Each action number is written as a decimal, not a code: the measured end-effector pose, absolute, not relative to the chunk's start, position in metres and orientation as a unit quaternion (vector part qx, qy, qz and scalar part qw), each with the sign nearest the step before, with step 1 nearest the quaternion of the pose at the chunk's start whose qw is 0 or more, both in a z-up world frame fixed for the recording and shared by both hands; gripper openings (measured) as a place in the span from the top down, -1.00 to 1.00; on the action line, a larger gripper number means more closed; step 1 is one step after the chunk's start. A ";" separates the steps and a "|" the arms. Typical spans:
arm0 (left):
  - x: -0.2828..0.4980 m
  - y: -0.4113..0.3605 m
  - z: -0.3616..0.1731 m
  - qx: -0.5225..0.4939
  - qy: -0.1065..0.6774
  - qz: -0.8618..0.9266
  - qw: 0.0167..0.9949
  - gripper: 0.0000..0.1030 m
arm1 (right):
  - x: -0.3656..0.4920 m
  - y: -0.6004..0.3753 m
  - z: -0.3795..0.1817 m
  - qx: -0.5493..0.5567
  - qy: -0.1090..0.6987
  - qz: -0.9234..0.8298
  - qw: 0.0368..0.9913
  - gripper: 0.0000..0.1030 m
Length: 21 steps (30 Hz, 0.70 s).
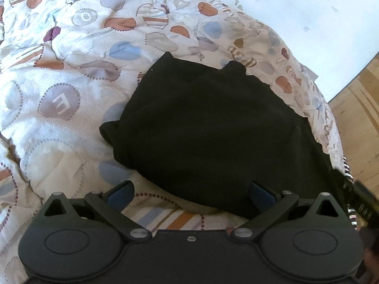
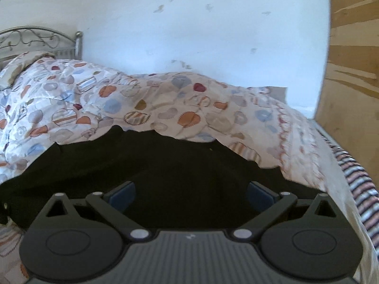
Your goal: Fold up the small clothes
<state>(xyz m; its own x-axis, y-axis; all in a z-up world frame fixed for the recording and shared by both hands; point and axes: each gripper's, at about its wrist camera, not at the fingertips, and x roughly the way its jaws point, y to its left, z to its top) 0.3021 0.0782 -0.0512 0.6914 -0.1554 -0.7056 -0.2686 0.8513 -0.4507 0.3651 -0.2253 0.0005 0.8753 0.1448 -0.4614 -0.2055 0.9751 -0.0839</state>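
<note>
Quilt (image 1: 71,75): patterned, I'm seeing it covering the bed
Garment (image 1: 208,127): black, lying on quilt
Wall (image 2: 201,35): white
Grippers: left (image 1: 190,195), right (image 2: 190,195) both gaping wide, holding nothing

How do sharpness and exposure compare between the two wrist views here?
Left wrist: sharp; the black garment is a featureless dark mass against the bright quilt. Right wrist: motion-smeared, worst along the quilt's right edge; wall overexposed. Both bow with fisheye distortion.

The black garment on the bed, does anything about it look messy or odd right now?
The black garment lies on the patterned quilt as a rough bundle, not a neat fold: a lump of cloth sticks out at its left edge and its far edge is uneven. Nothing looks torn or spilled.
</note>
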 end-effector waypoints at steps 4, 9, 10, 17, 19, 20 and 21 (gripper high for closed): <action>0.300 0.082 -0.060 -0.295 0.365 0.017 0.883 -0.99 | 0.337 -0.215 -0.013 -0.063 0.211 0.059 0.974 -1.00; 0.304 0.095 -0.078 -0.363 0.347 0.062 0.863 -0.97 | 0.325 -0.203 -0.038 -0.068 0.238 0.056 0.967 -1.00; 0.304 0.097 -0.078 -0.374 0.341 0.071 0.860 -0.91 | 0.324 -0.202 -0.043 -0.070 0.243 0.055 0.966 -1.00; 0.305 0.091 -0.068 -0.358 0.317 0.131 0.868 -0.09 | 0.321 -0.204 -0.048 -0.054 0.249 0.058 0.965 -1.00; 0.303 0.091 -0.065 -0.352 0.300 0.119 0.879 0.37 | 0.323 -0.207 -0.048 -0.048 0.251 0.061 0.965 -1.00; 0.303 0.088 -0.064 -0.344 0.292 0.114 0.885 0.37 | 0.323 -0.207 -0.048 -0.046 0.251 0.062 0.965 -1.00; 0.305 0.087 -0.063 -0.336 0.293 0.115 0.888 0.35 | 0.324 -0.208 -0.048 -0.044 0.251 0.062 0.965 -1.00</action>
